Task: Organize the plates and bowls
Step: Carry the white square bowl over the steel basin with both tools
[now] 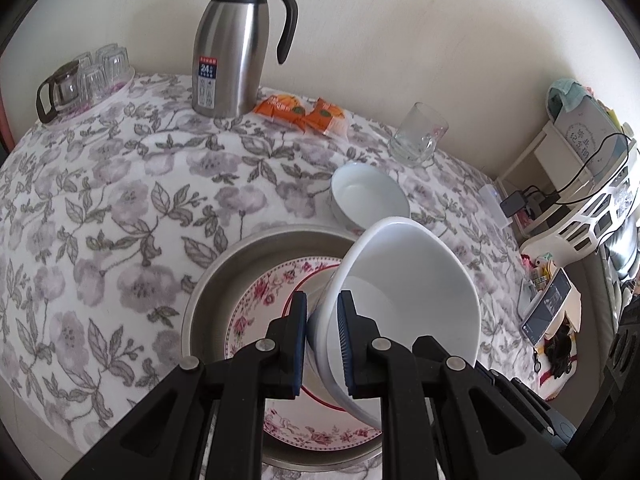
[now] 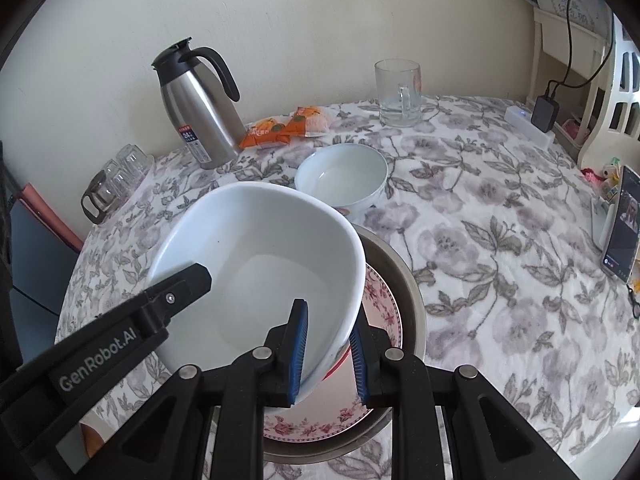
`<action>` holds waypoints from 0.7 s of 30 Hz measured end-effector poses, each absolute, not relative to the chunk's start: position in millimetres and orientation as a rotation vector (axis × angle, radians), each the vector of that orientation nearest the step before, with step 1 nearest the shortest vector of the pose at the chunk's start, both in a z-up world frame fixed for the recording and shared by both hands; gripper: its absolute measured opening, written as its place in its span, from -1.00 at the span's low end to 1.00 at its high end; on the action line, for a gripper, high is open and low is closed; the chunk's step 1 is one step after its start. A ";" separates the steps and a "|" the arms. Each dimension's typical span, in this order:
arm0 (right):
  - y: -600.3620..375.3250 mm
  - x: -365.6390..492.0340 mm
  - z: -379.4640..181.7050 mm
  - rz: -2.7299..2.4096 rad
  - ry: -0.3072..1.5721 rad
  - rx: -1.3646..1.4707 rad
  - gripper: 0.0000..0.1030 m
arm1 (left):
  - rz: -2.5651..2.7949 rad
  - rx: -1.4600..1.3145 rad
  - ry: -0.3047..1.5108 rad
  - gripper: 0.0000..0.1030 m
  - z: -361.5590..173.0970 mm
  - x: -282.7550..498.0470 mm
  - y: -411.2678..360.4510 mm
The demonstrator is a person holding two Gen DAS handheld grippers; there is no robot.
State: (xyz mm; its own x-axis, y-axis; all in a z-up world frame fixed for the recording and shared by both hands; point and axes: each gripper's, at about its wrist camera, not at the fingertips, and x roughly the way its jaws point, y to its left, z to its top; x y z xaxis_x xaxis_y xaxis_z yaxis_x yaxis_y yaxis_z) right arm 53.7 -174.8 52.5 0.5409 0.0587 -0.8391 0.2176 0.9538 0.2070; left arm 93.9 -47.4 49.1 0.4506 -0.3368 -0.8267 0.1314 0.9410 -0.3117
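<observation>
A large white bowl (image 1: 404, 292) (image 2: 260, 264) hangs tilted above a floral plate (image 1: 256, 304) (image 2: 380, 300) that lies in a round metal pan (image 1: 224, 272) (image 2: 408, 280). My left gripper (image 1: 322, 344) is shut on the bowl's left rim; it also shows in the right wrist view (image 2: 192, 280). My right gripper (image 2: 328, 352) is shut on the bowl's right rim. A smaller white bowl (image 1: 366, 196) (image 2: 342, 176) stands on the floral tablecloth just beyond the pan.
A steel thermos jug (image 1: 236, 44) (image 2: 196, 104), orange snack packets (image 1: 304, 114) (image 2: 284, 126) and a glass mug (image 1: 418, 134) (image 2: 400, 92) stand along the far wall. Upturned glasses (image 1: 96, 76) (image 2: 120, 172) sit far left. A phone (image 2: 622, 224) leans at the right edge.
</observation>
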 end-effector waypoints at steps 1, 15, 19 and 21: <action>-174.6 54.0 51.9 -0.097 1.002 0.301 -0.57 | -0.293 -0.219 1.074 -0.69 47.3 94.5 -46.9; -173.9 57.6 40.5 -0.091 1.047 0.311 -0.56 | -0.293 -0.246 1.124 -0.69 36.3 100.2 -42.9; -174.7 58.0 39.3 -0.092 1.052 0.309 -0.56 | -0.291 -0.236 1.139 -0.69 33.4 100.8 -44.3; -174.5 58.0 39.4 -0.092 1.052 0.308 -0.56 | -0.293 -0.245 1.148 -0.69 31.3 101.5 -43.2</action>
State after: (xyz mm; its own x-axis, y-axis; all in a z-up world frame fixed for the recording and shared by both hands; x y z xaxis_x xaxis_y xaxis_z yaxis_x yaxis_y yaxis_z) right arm 58.0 -174.5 39.4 0.4968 0.0720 -0.8649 0.2206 0.9534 0.2060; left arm 101.5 -43.2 31.3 0.3794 -0.3514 -0.8559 0.1024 0.9353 -0.3386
